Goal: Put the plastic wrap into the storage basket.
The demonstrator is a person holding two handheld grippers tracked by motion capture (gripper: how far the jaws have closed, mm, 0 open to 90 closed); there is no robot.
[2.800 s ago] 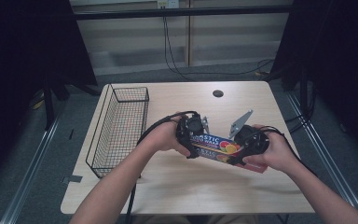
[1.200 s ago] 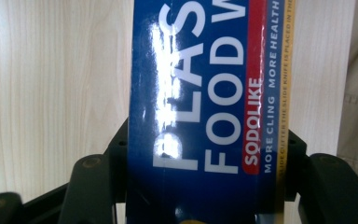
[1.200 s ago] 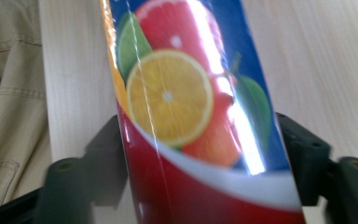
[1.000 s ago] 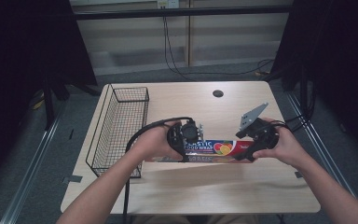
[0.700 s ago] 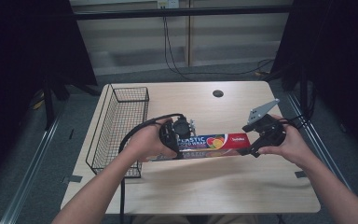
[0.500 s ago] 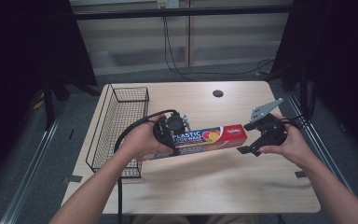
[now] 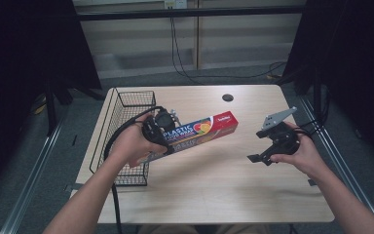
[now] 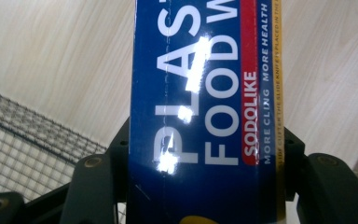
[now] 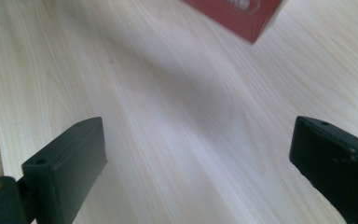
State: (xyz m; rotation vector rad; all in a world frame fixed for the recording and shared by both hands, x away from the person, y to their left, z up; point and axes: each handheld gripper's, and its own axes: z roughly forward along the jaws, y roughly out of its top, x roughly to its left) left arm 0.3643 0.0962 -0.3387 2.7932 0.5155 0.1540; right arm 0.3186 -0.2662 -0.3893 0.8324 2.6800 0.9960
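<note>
Both jaws of the left gripper (image 8: 200, 186) clamp the wrap box (image 7: 195, 134)

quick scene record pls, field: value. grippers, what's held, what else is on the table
left gripper: shut on the plastic wrap box, near its blue end
box pose: lifted off the table, red end pointing toward the right gripper
right gripper: open, holds nothing, fingers wide apart over bare wood
wire basket: at the table's left edge, beside the left hand
table top: light wood, dark round hole near the far edge

Bare table (image 7: 214, 175) between the hands, wire basket (image 7: 126, 131) walling the left edge, box (image 7: 195, 132) overhanging mid-table
</note>
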